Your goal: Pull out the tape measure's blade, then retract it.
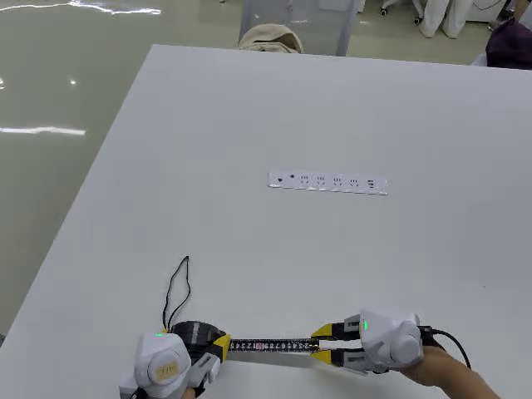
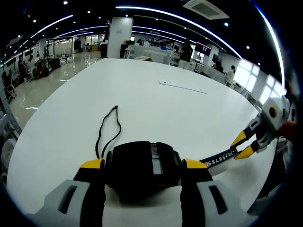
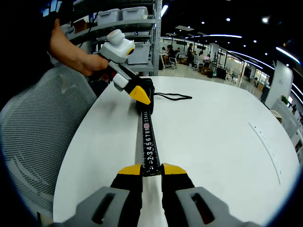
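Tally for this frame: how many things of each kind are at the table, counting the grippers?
tape measure: 1
power strip: 1
grippers: 2, the left gripper and the right gripper, both clamped on the tape measure
Total: 4

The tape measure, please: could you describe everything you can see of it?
The black, rounded tape measure case lies on the white table, clamped between the left tongs. Its dark blade with pale numerals runs out flat to the right tongs, shut on its tip. A thin black cord loop trails from the case.
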Demonstrator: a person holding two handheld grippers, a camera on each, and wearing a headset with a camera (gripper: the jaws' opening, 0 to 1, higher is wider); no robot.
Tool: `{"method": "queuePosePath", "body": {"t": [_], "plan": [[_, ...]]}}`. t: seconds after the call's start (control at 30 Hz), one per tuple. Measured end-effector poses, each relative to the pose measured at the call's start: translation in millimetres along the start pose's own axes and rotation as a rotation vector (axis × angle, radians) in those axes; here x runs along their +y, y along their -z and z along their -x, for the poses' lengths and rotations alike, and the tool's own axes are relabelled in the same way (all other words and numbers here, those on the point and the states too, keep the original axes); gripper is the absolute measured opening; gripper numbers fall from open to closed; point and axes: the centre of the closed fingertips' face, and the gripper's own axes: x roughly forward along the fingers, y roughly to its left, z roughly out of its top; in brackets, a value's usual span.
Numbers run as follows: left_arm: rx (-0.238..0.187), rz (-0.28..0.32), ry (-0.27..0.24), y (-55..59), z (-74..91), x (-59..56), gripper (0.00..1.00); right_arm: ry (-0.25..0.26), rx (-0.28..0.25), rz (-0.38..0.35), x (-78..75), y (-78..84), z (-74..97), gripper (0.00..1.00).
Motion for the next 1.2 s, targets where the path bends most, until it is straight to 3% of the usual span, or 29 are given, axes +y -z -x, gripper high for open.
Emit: {"method": "queuePosePath", "body": {"t": [1.2], "plan": [[-0.007, 0.002, 0.001, 0.3, 0.0, 0.5, 0.61, -0.016, -0.013, 0.005, 0.6, -12.3, -14.1, 0.13]]}}
